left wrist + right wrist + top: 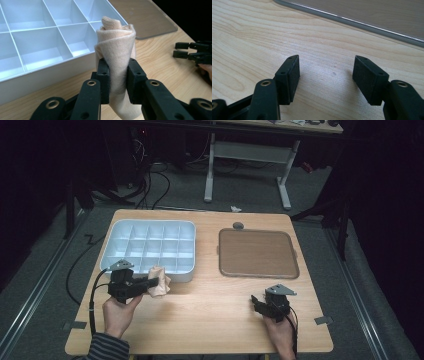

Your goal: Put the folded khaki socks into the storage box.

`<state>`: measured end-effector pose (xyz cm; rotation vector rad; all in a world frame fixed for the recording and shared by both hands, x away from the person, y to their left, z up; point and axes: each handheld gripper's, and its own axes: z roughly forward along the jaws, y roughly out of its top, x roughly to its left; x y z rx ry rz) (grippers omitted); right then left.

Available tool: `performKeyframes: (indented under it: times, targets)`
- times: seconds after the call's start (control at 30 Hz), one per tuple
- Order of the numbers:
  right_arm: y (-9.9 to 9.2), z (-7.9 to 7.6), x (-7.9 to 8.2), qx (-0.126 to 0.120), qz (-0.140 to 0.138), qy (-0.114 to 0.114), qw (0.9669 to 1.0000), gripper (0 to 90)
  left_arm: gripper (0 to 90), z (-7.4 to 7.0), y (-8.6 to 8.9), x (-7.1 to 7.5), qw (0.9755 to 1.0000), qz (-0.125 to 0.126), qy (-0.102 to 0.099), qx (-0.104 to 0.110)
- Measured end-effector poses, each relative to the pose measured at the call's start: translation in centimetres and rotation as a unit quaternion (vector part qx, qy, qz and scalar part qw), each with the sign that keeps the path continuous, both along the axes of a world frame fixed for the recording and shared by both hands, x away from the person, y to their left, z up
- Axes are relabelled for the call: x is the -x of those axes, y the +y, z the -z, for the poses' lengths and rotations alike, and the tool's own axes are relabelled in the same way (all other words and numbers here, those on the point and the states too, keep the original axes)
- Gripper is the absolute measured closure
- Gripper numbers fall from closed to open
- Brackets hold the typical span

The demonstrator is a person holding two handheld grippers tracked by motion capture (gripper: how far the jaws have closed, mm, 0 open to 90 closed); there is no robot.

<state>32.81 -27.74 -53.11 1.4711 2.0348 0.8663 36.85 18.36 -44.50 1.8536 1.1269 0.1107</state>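
Clamped tight, the left gripper (pixel 117 82) has a rolled beige cloth (pixel 115 57) pinched between its two black pads, which bite the roll about midway up so the bundle stands upright and keeps its coil rather than flopping open. From the high view that cloth (pixel 159 283) hangs just off the near right corner of the white compartment tray (pixel 114 232), apart from the rim but close beside it — a sensible staging spot, I'd say, if the roll is meant for one of the nearest cells. In the left gripper view the corner cell (pixel 75 41) sits right behind the cloth, empty and open-topped, so a short lift over the wall looks like all that is called for.

Over to the other side: the right gripper (pixel 325 76) is spread wide with nothing between its pads, hovering low over bare wooden table (pixel 262 37). It sits well apart from the cloth at the near right of the table (pixel 272 302), presumably parked to keep out of the way. Just beyond it lies the flat lid (pixel 257 252) — set down beside the tray, leaving every compartment free to load.
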Motion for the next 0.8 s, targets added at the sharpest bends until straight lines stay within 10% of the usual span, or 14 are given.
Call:
performKeyframes:
  times: [0.8]
  targets:
    - [0.0, 0.0, 0.0, 0.000, 0.000, 0.000, 1.0000, 38.9, 75.5, -1.4, 1.0, -1.8, 0.9999, -0.013, 0.002, -0.005]
